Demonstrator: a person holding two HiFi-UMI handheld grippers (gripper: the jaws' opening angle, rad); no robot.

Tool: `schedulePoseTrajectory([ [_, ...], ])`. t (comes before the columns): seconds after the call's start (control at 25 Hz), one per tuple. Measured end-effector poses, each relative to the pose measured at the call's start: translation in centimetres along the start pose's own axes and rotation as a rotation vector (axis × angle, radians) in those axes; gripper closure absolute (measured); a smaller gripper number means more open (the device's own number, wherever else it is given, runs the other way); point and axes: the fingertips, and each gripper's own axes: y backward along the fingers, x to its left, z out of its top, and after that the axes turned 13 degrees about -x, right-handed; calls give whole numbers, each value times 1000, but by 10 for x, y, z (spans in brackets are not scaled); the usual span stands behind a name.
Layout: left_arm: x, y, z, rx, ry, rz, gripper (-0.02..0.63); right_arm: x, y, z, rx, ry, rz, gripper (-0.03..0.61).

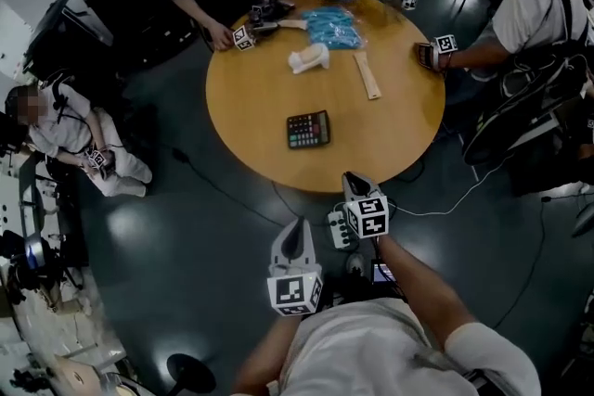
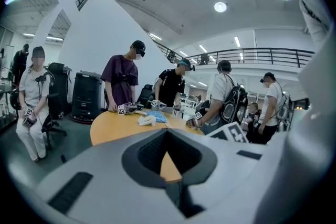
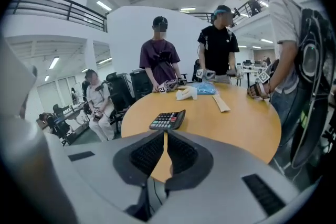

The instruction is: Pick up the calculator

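Dark glossy floor [image 1: 186, 227] surrounds a round wooden table [image 1: 408, 121], with several people standing or sitting at its far side. The right gripper [image 1: 351, 177] reaches just over the table's near edge, its jaws drawn together to a thin slit with nothing between them. The left gripper [image 1: 297, 225] hangs beside and behind it, over the floor and short of the table – its jaw tips meet, and it holds nothing. Each bears a cube with square black-and-white markers. The calculator [image 1: 308, 129] lies flat on the table ahead of the right gripper's tips, apart from them and a little to their left; in the right gripper view it sits straight beyond the jaws [image 3: 168, 120]. Its keys show green, red and white, but any print is too small to read. Farther beyond it lie a white crumpled thing [image 1: 308, 59], a pale flat strip [image 1: 367, 74] and a blue bag [image 1: 334, 26].
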Motion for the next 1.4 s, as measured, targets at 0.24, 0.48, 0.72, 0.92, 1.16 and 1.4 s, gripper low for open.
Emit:
schedulePoseTrajectory([
  [0.24,22,-17,1,-3,1,0,607,-16,-85,-24,97,-111,-28,560],
  [0.48,35,-17,-11,37,10,-9,607,-36,-139,-36,161,-263,-57,446],
  [0.72,48,-15,-19,56,22,-2,607,-40,-170,-43,207,-295,-64,443],
  [0.92,52,-13,-8,3,22,0,607,-47,-183,-54,264,-324,-99,442],
  [1.16,60,-10,-8,1,23,0,607,-47,-192,-54,258,-375,-88,469],
  [1.4,60,-5,-13,1,23,12,607,-36,-184,-31,190,-347,-50,510],
])
